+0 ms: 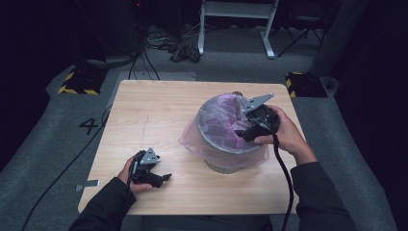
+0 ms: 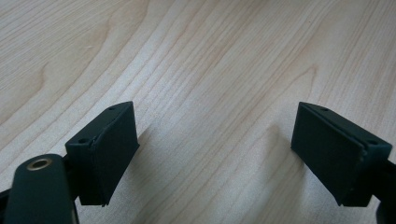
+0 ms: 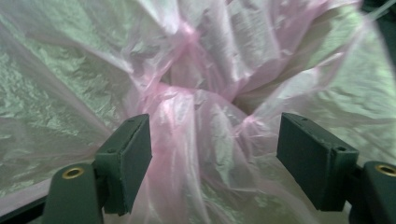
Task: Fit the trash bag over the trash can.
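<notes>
A grey round bin (image 1: 226, 144) lined with a pink plastic bag (image 1: 219, 120) stands right of the table's middle. My right gripper (image 1: 244, 133) reaches over the bin's right rim, pointing into it. Its jaws stand open in the right gripper view, my right gripper (image 3: 215, 158) set around a bunched, crumpled fold of the bag (image 3: 187, 121), which lies loose between the pads. My left gripper (image 1: 163, 179) rests low on the table near the front left, held by a hand. In the left gripper view my left gripper (image 2: 215, 154) is open over bare wood.
The wooden table (image 1: 144, 115) has bare surface to the left and behind the bin. The bag's skirt hangs outside the bin down to the tabletop. A black cable (image 1: 286, 178) trails from the right gripper over the front edge. Floor cables and white frame legs (image 1: 235, 29) lie beyond.
</notes>
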The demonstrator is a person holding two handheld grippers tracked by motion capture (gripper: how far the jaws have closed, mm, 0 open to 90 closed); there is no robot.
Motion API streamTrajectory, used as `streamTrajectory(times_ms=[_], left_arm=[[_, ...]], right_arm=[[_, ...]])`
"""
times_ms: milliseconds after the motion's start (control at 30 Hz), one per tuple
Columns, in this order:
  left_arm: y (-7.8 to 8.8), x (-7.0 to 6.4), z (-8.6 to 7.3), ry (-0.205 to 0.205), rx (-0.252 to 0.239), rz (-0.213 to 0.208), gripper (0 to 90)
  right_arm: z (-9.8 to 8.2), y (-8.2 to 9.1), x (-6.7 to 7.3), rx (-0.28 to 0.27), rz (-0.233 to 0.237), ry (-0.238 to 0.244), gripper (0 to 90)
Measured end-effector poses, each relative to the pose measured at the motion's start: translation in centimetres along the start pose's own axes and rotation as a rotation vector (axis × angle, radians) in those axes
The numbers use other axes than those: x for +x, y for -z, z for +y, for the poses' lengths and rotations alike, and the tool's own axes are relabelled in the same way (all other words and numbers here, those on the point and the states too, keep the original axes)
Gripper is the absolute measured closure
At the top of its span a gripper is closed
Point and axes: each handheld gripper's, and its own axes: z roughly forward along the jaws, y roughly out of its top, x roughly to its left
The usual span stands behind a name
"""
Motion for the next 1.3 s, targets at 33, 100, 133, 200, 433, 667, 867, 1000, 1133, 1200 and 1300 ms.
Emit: streamTrajectory(times_ms=[33, 100, 133, 200, 433, 667, 867, 1000, 1133, 1200, 1300], left_arm=[[0.0, 0.0, 0.0, 0.006, 0.000, 0.002, 14.4], [0.0, 0.0, 0.0, 0.007, -0.001, 0.005, 14.4], [0.0, 0.0, 0.0, 0.007, 0.000, 0.005, 14.4], [0.0, 0.0, 0.0, 0.007, 0.000, 0.005, 14.4], [-0.1, 0.0, 0.1, 0.007, -0.002, 0.006, 14.4], [-0.1, 0.0, 0.1, 0.010, -0.002, 0.009, 14.5], [-0.1, 0.0, 0.1, 0.011, -0.002, 0.010, 14.5], [-0.1, 0.0, 0.1, 0.013, -0.001, 0.012, 14.5], [-0.1, 0.0, 0.1, 0.013, -0.001, 0.012, 14.4], [-0.1, 0.0, 0.1, 0.013, -0.001, 0.012, 14.4], [-0.1, 0.0, 0.1, 0.014, -0.002, 0.013, 14.4]], right_arm=[[-0.1, 0.1, 0.0, -0.014, -0.006, -0.007, 26.3], [-0.4, 0.4, -0.1, -0.042, -0.017, -0.017, 26.5], [-0.5, 0.5, -0.1, -0.055, -0.019, -0.026, 26.5], [-0.7, 0.8, -0.1, -0.082, -0.027, -0.033, 27.1], [-1.1, 1.5, -0.3, -0.166, -0.028, -0.066, 26.5], [-1.3, 2.0, -0.2, -0.216, -0.027, -0.075, 22.6], [-1.7, 3.1, 0.1, -0.245, -0.043, -0.053, 22.0], [-1.8, 3.9, 0.3, -0.269, -0.044, -0.049, 21.6], [-2.1, 4.5, 0.6, -0.275, -0.040, -0.047, 21.2], [-2.2, 4.7, 0.7, -0.275, -0.043, -0.045, 20.8], [-2.4, 5.1, 0.8, -0.272, -0.042, -0.042, 20.2]])
